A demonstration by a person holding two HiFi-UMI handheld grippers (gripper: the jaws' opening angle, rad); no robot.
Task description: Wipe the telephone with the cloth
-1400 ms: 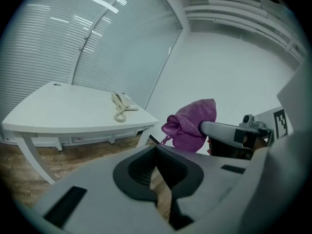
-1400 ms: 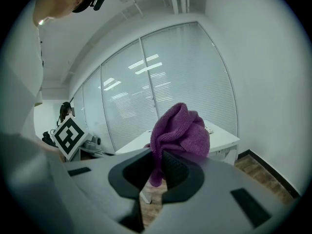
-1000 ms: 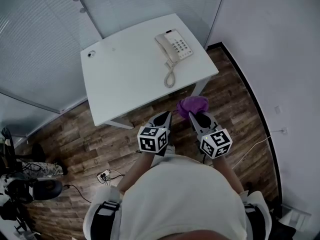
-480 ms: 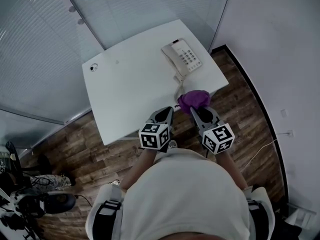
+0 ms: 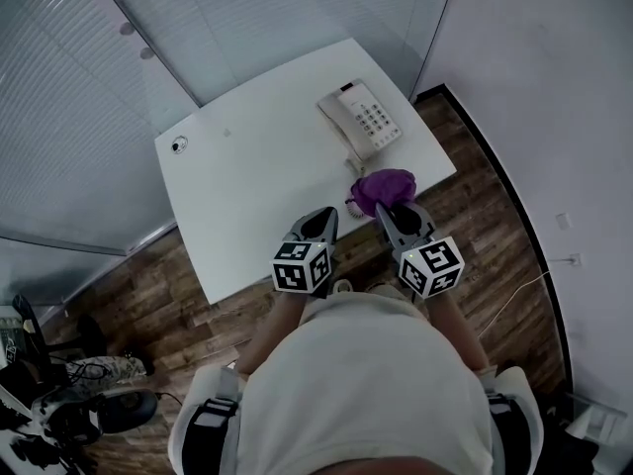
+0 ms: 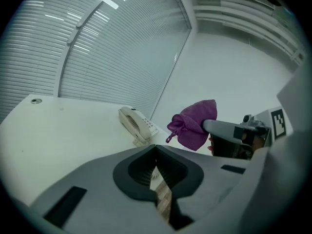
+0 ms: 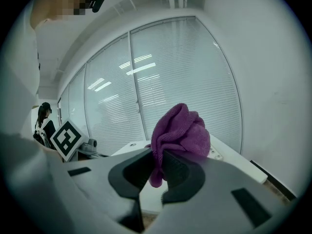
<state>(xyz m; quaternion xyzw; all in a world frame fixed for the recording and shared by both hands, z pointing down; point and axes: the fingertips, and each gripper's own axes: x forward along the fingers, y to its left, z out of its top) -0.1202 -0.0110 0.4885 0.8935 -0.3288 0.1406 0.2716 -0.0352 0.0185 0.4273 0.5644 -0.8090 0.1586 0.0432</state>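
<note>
Left gripper (image 5: 324,214), jaws together; right gripper (image 5: 389,209) beside it (both held forward), clamped on cloth (image 5: 384,184)

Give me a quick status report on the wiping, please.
Left gripper shut, empty. Right gripper shut on purple cloth. Telephone on table, cloth short of it. Nothing in the way.

free: tabletop (image 5: 247,176) left of telephone (image 5: 362,123) | blocked: blinds (image 5: 89,97) behind, wall (image 5: 534,87) right

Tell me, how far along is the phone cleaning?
Done: the purple cloth is picked up, clamped in the right gripper. In hand: it is held over the near edge of the table, short of the telephone and not touching it. Left: all the wiping. The left gripper is shut and empty.
</note>
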